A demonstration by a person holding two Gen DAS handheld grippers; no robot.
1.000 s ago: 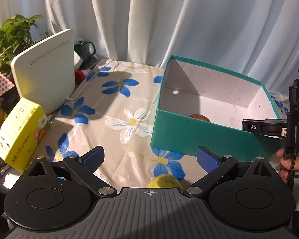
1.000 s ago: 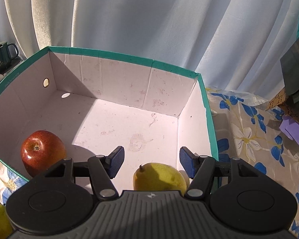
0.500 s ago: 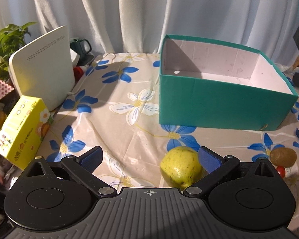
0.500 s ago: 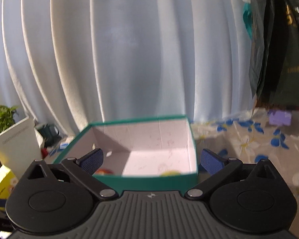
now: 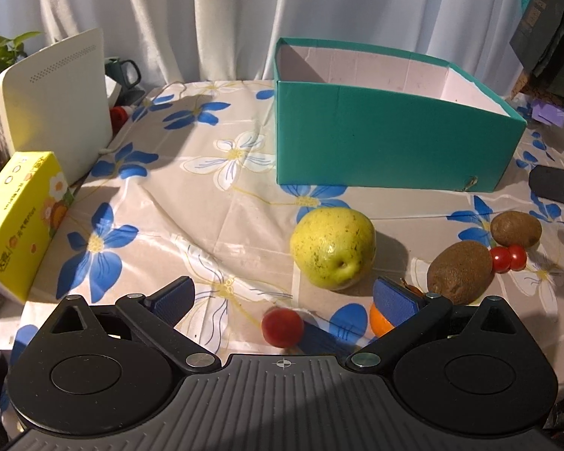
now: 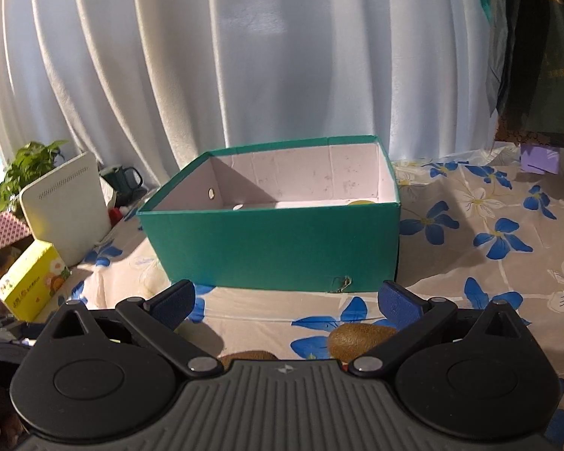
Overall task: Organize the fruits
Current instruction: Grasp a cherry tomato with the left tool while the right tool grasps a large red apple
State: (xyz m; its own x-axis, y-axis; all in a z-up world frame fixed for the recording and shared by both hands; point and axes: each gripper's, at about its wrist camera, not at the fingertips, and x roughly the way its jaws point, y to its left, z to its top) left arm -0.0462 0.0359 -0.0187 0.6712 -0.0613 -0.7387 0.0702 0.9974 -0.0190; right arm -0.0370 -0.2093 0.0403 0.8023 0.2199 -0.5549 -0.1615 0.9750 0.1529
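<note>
Left wrist view: the yellow carton (image 5: 20, 221) at far left carries print too small to read. The left claw (image 5: 284, 297) is spread wide, gripping nothing; a pear (image 5: 332, 248) lies just beyond it, near the green box (image 5: 387, 143).

Right wrist view: the right claw (image 6: 285, 302) is spread wide, empty, facing the box (image 6: 278, 248); a kiwi (image 6: 361, 338) lies between its fingers.

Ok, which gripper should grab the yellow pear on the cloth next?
Left. The left gripper is open with the pear just ahead between its fingers. The right gripper, also open, faces the green box; kiwis, not the pear, lie near it.
</note>
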